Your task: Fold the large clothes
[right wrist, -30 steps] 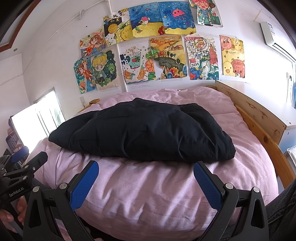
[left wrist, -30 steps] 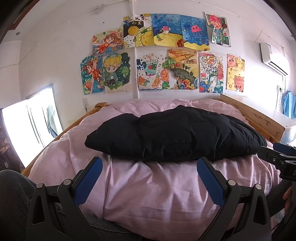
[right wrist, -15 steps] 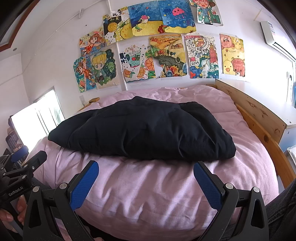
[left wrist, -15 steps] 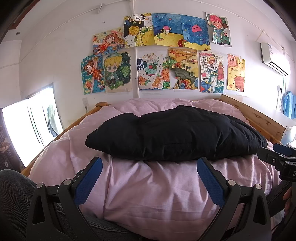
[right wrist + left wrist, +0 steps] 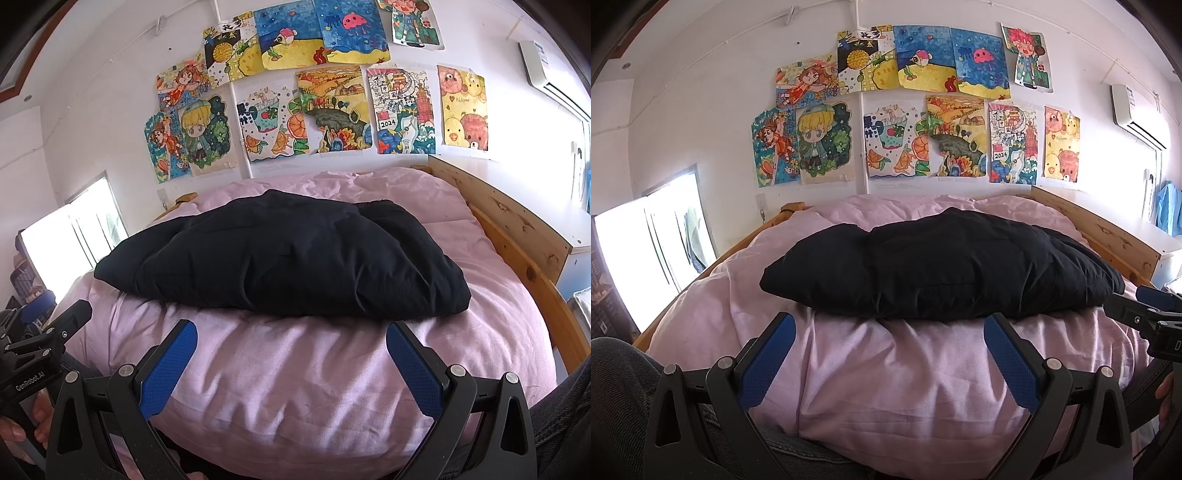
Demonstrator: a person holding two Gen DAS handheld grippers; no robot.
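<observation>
Black garment [image 5: 942, 266] folds unreadable; duvet [image 5: 886, 369] underneath hidden.

1. One black garment [image 5: 942, 269], bundled, lying ahead of both grippers.
2. One pink duvet [image 5: 905, 369] under it, reaching back beneath the fingers.
3. Two grippers: the left gripper [image 5: 888, 343] and the right gripper [image 5: 291, 350], each with two blue pads spread wide.
4. Eleven drawings [image 5: 956, 138] on the wall beyond the garment.
5. One air conditioner [image 5: 1137, 110], high and to the right.

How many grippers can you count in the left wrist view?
2. The left gripper fills the bottom, fingers open; the right gripper pokes in at the right edge, partly cut off.
</observation>
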